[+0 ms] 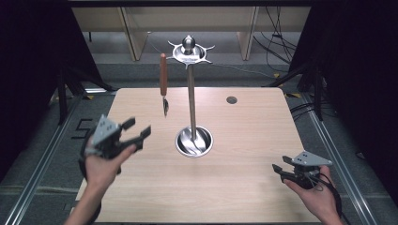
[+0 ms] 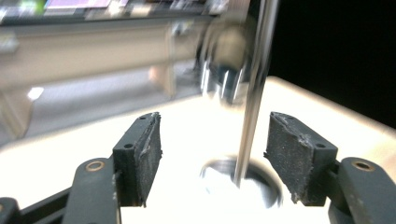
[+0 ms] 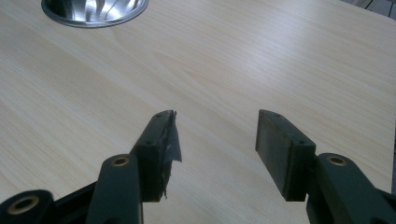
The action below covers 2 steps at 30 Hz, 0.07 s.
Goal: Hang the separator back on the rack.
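- Left tool (image 1: 136, 133) hangs over the left edge of the tabletop (image 1: 248, 154), jaws wide apart with nothing between them; right tool (image 1: 281, 169) sits low near the right edge, jaws likewise apart and bare.
- Utensil stand (image 1: 191, 93) rises near the tabletop's middle: round steel base dish (image 1: 194, 141), slim upright pole, hook crown (image 1: 188, 51) on top. Probably weighted at the base, yet tall and likely to tip if shoved sideways. Polished metal, slick.
- Hanging utensil (image 1: 164, 84) dangles from a hook on the crown's left side, toward the far edge, free of the tabletop. Wooden handle above, small dark metal head below; what kind of head, cannot tell.
- Handling judgement: light, stiff, not fragile. It would swing on its hook when touched.
- Best hold: mid-handle, across the wood, which should give the pads friction. The metal head is narrow and slippery.
- Lift clear of the hook before pulling away, else the stand may rock.
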Tool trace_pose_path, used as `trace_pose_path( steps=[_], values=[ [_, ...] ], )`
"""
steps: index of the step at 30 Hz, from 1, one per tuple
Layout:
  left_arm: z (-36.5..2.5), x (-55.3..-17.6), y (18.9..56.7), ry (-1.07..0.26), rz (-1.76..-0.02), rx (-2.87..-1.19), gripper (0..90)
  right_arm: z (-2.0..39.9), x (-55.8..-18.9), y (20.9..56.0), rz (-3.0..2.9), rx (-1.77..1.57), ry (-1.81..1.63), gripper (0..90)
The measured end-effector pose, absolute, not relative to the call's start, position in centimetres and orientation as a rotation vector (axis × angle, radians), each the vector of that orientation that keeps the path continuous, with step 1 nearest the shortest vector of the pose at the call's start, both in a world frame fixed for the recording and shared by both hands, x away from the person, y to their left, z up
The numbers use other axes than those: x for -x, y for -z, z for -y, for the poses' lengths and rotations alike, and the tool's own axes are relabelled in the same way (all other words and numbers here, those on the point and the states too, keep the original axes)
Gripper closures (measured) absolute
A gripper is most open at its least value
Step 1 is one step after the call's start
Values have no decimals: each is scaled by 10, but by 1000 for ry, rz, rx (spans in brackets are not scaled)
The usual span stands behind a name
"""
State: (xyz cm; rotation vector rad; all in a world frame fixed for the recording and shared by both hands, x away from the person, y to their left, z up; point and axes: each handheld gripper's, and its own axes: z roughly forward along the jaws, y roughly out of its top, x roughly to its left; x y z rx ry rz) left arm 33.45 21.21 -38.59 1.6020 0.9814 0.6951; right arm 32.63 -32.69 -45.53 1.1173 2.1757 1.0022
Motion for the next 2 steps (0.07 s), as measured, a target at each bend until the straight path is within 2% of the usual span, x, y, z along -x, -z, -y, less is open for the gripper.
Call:
trace_pose_path(
  steps=[2],
  values=[
    [-217,-317,412,-662,-1046,-1606,351,327,-327,455,-2172,-1113,-999,477]
  ],
)
